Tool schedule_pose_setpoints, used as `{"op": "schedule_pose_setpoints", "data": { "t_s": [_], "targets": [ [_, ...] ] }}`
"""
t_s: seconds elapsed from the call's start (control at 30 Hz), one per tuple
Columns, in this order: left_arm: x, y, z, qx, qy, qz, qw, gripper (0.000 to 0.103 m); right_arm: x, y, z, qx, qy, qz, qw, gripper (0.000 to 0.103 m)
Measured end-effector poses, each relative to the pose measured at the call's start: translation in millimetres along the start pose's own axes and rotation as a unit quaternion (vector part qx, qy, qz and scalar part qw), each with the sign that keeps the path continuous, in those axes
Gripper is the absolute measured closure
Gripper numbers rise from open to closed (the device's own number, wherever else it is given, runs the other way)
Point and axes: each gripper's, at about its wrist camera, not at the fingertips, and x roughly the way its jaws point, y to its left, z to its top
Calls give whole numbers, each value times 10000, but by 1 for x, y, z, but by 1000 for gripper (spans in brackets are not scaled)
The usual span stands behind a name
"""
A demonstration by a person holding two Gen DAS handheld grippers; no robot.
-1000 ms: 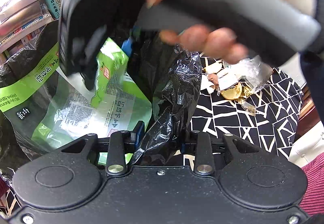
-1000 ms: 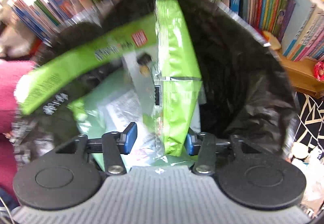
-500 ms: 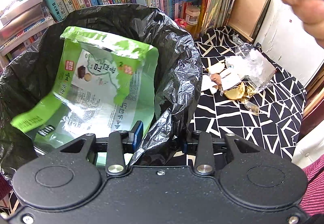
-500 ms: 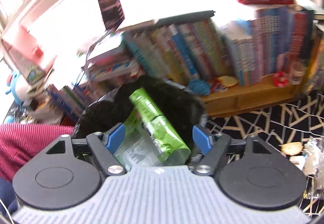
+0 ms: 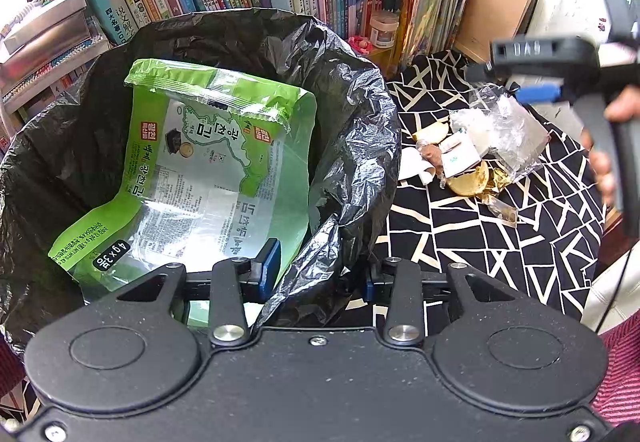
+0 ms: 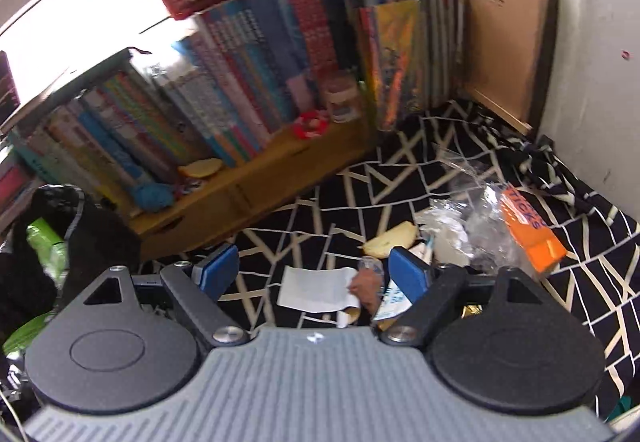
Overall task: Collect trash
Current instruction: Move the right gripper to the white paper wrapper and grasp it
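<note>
Two views are covering this moment. In the left wrist view, the left gripper [image 5: 316,274] is pinching the rim of the black trash bag [image 5: 352,178] between nearly closed jaws, which have just been easing apart slightly with the plastic bunched between them, and it is holding the mouth open. A green snack wrapper [image 5: 200,178] is lying inside the bag, leaning against its far wall. To the right, on the black-and-white patterned cloth [image 5: 500,262], a small pile of trash [image 5: 472,150] is waiting: crinkled clear plastic, paper scraps and something gold. The right gripper [image 5: 536,90] is hovering above that pile, a hand [image 5: 612,138] wrapped around its handle.

In the right wrist view, the right gripper [image 6: 312,270] is pointing down at the cloth with its jaws spread wide and nothing between them; they have just been opening. A folded white paper [image 6: 316,288] is lying in line with the gap, beside clear plastic film [image 6: 468,226] and an orange box [image 6: 528,230]. The bag is showing only at the far left edge.

The likeliest trouble seems to be the bag: with the left jaws loosening, the thin plastic could slip free and the mouth collapse. The flat paper may also slide on the cloth instead of lifting, and the light film could snag neighbouring scraps and scatter them.
</note>
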Motion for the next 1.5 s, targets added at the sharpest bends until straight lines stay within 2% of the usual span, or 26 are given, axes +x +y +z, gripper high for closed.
{"op": "schedule_pose_setpoints", "data": {
  "t_s": [0.07,0.17,0.2,0.3,0.43,0.73,0.93,1.1,1.17,1.2,1.5],
  "targets": [
    [0,-1,0,6,0,12,10000,66,10,-20,-9,304,-43,-57,9995,15],
    [1,-1,1,-2,8,19,10000,65,28,-44,-16,774,112,-182,9968,33],
    [0,-1,1,-2,11,24,10000,65,35,-50,-17,923,215,-223,9953,44],
    [1,-1,1,11,10,42,10000,65,55,-63,-21,1228,353,-287,9914,53],
    [1,-1,1,16,8,39,10000,65,74,-60,-24,1063,562,-367,9921,58],
    [1,-1,1,3,18,7,10000,64,108,-61,-36,795,910,-923,9884,63],
    [3,1,1,-17,30,-10,10000,63,121,-68,-41,855,1009,-1026,9859,63],
    [3,1,1,-19,29,-9,10000,63,126,-73,-44,1077,1017,-891,9849,63],
    [3,1,1,-17,30,-9,10000,63,125,-72,-44,1093,958,-888,9854,75],
    [3,1,1,-19,30,-9,10000,63,124,-71,-43,1092,923,-907,9856,87],
    [2,1,1,-20,32,-7,10000,62,92,-54,-21,1024,379,-880,9901,95]
  ]
}}
